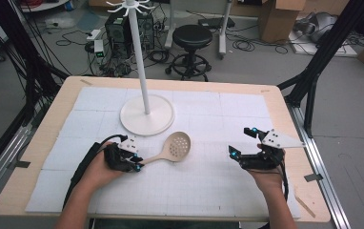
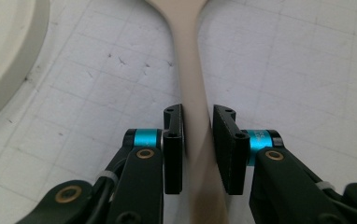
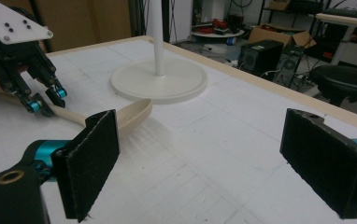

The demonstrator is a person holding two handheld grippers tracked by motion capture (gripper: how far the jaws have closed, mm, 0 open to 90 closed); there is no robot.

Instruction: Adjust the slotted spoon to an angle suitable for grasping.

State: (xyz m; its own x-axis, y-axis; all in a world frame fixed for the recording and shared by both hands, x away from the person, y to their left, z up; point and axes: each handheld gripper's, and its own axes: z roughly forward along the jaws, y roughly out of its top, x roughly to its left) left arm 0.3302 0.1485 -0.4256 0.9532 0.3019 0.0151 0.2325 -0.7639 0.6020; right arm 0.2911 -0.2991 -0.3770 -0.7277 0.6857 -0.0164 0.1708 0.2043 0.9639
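Observation:
A beige slotted spoon [image 1: 178, 145] lies on the white gridded mat, its bowl pointing away from me and to the right. My left gripper [image 1: 139, 164] is shut on the spoon's handle [image 2: 188, 70], with the black pads pressed against both sides of it. In the right gripper view, the left gripper [image 3: 43, 102] holds the handle low over the mat and the spoon's bowl [image 3: 134, 114] rests by the stand's base. My right gripper [image 1: 242, 141] hovers at the right of the mat, jaws wide open with nothing between them [image 3: 204, 140].
A white stand with a round base [image 1: 146, 117] and a tall pole [image 1: 139, 57] stands at the back middle of the mat, its base edge [image 2: 3, 56] just left of the spoon. Behind the table are a black stool [image 1: 192, 36], a computer tower [image 1: 118, 28] and cardboard boxes [image 1: 278, 19].

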